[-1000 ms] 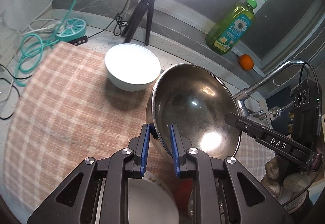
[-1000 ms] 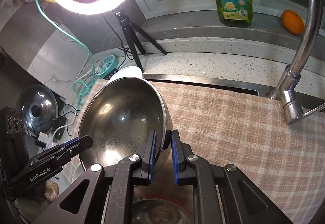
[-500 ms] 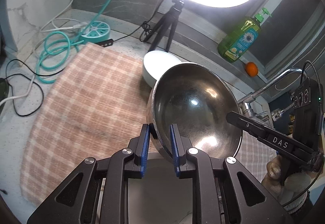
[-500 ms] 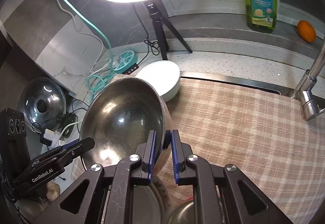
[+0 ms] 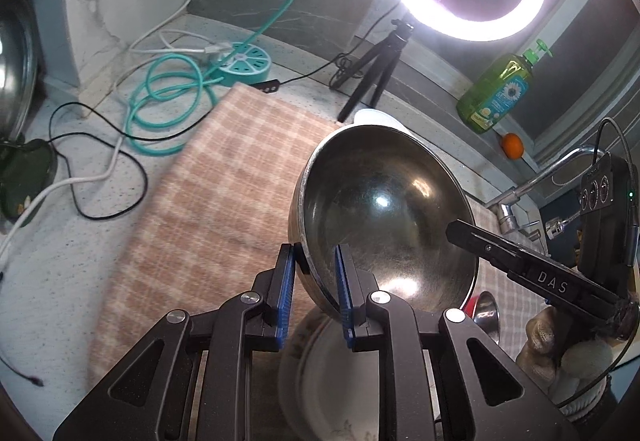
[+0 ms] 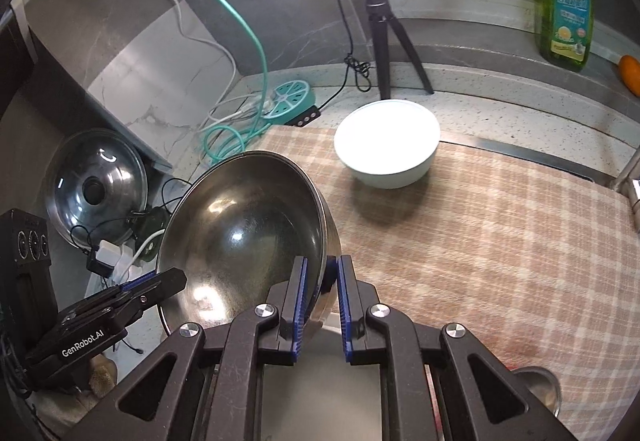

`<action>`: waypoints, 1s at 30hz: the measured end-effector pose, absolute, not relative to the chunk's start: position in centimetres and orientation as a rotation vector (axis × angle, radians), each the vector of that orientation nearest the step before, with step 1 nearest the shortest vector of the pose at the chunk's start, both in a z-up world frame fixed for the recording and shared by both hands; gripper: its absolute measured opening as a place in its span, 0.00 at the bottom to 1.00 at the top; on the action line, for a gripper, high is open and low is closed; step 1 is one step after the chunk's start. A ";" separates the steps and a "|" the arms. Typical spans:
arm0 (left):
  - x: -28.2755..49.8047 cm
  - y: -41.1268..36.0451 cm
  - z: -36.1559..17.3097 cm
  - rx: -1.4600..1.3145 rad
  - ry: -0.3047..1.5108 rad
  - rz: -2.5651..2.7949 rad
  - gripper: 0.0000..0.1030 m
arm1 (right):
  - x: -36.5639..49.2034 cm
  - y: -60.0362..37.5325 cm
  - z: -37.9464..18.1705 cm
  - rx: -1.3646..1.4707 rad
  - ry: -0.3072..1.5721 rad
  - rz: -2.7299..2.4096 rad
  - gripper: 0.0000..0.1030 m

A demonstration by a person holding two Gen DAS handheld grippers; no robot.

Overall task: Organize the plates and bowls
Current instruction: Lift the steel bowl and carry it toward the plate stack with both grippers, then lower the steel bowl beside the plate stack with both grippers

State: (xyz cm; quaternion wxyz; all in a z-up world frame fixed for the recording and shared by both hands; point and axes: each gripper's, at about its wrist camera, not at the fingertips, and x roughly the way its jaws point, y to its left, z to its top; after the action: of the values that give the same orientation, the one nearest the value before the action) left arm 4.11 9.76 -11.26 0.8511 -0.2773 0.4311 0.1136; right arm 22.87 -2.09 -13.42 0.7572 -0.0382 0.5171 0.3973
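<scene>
Two grippers hold one big steel bowl (image 5: 384, 217) by its rim: we see our left gripper (image 5: 313, 283) pinching the rim on one side and our right gripper (image 6: 320, 299) pinching the other side, both squeezed tight on it. We hold the steel bowl tipped up in the air above the checked cloth (image 6: 500, 241), over a white plate (image 5: 320, 373) that lies under it. Past the steel bowl, a white bowl (image 6: 387, 149) sits on the checked cloth, near the ring light's tripod (image 6: 384, 29).

Steel bowl (image 5: 384, 209) between both claws
</scene>
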 end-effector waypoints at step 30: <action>-3.2 15.6 -14.5 -0.651 0.945 0.349 0.18 | 16.4 5.7 -17.5 -0.176 1.211 0.925 0.13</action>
State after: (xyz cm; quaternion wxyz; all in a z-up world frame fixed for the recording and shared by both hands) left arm -3.24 15.59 -14.54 0.8254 -0.3065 0.4446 0.1644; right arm 16.35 5.68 -17.46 0.7199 -0.0794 0.5479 0.4186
